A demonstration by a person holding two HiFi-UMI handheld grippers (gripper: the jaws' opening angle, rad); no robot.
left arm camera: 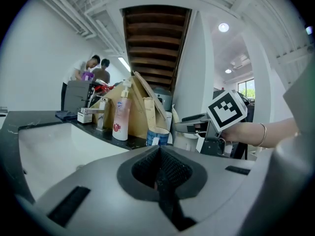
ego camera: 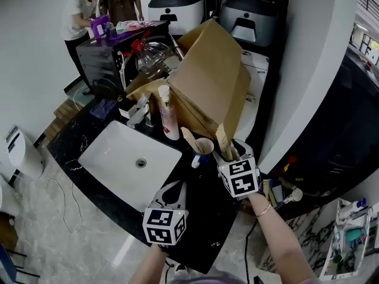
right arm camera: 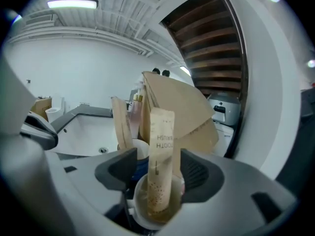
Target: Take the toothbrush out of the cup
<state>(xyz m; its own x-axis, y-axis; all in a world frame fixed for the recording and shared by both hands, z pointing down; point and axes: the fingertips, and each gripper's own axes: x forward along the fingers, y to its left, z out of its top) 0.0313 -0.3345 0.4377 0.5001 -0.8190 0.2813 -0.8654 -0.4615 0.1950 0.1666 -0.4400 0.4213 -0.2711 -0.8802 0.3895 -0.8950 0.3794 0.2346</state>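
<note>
A white cup [right arm camera: 152, 203] stands between the jaws of my right gripper [right arm camera: 157, 173], and both pads press on its sides. A toothbrush in a brown paper sleeve [right arm camera: 161, 151] sticks up out of it. In the head view that sleeve [ego camera: 223, 142] rises just ahead of the right gripper [ego camera: 230, 154]. Left of it, a blue and white cup [ego camera: 204, 147] holds a second paper-sleeved toothbrush [ego camera: 189, 138]. My left gripper [ego camera: 172, 192] hovers over the black counter in front of the sink, shut on nothing. The left gripper view shows the blue cup [left arm camera: 158, 135] ahead.
A white sink [ego camera: 118, 161] is set in the black counter [ego camera: 201, 229]. Behind the cups stand a pump bottle [ego camera: 169, 114], a faucet [ego camera: 140, 115] and a large cardboard box [ego camera: 213, 81]. Two people [ego camera: 112, 2] stand at a far table. The counter's front edge is near my arms.
</note>
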